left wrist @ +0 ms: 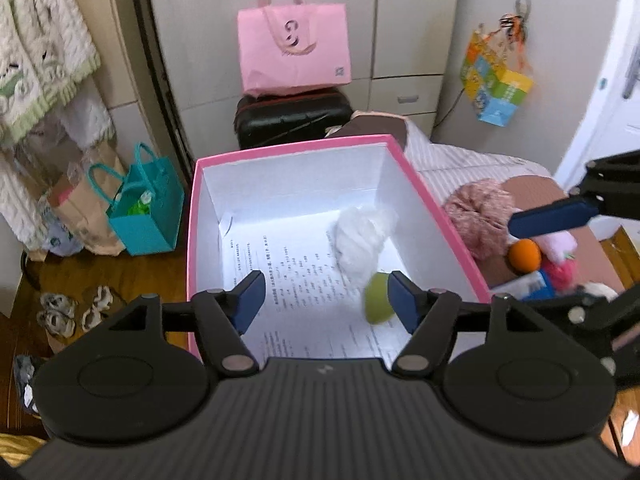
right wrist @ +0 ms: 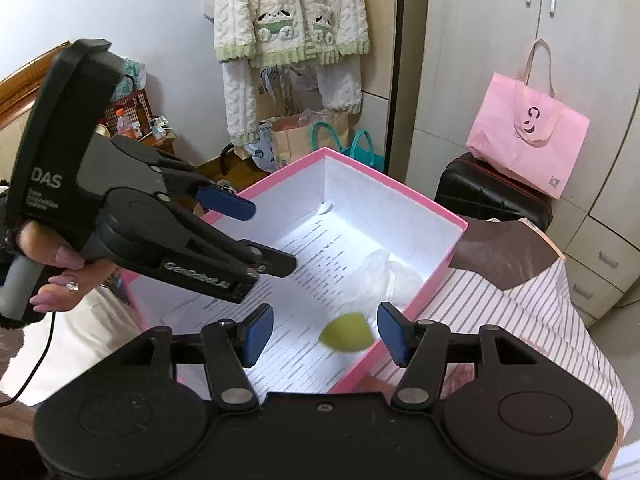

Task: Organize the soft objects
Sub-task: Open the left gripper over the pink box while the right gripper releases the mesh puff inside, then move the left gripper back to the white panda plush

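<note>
A pink box with white walls stands open on the striped cloth; printed paper lines its floor. Inside lie a white fluffy soft thing and a blurred green egg-shaped soft thing. My left gripper hovers open above the box, nothing between its blue pads. In the right wrist view my right gripper is open too, above the box; the green thing lies free below it and the white thing rests near the right wall. The left gripper, held by a hand, is over the box's left side.
Right of the box lie more soft things: a pink woolly ball, an orange ball and pink plush pieces. Behind stand a black case with a pink bag, and a teal bag on the floor.
</note>
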Available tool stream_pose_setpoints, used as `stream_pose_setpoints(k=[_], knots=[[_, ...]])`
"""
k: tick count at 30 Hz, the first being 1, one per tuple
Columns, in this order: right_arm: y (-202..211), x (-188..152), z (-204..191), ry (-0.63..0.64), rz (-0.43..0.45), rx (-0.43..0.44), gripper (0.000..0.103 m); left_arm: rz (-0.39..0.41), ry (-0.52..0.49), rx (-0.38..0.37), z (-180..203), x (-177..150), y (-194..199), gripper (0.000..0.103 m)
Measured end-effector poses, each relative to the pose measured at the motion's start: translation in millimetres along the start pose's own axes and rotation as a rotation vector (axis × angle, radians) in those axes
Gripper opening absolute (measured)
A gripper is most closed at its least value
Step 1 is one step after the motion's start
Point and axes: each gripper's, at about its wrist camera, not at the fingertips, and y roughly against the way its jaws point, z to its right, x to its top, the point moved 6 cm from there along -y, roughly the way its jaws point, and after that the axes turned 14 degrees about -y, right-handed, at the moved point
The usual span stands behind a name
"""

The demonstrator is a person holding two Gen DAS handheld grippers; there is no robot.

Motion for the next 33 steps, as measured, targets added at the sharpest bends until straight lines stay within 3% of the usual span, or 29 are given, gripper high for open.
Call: stream_pose_setpoints(k=[15, 18, 27, 33], knots=[[71.5, -38.4, -24.7, 0.013, 0.082, -0.02, 0.075, 0.074, -0.104, -0.094, 53.7, -25.7, 85.5, 0.087], [87.6, -51.0, -27.0, 0.015, 0.095, -0.022, 0.085, 0.073, -0.107, -0.133, 65.4, -31.3, 96.6, 0.089], [125.4, -103.2, -26.1, -0.01, 0.067, -0.015, 0.086, 0.033, -0.18, -0.184, 108.7, -53.4, 117.6, 0.092], [143.1, -131.0, -12.3, -0.048, 0.099, -0.049, 0.092, 0.038, -0.223, -0.233, 144.1, -52.9, 116.3, 0.097]])
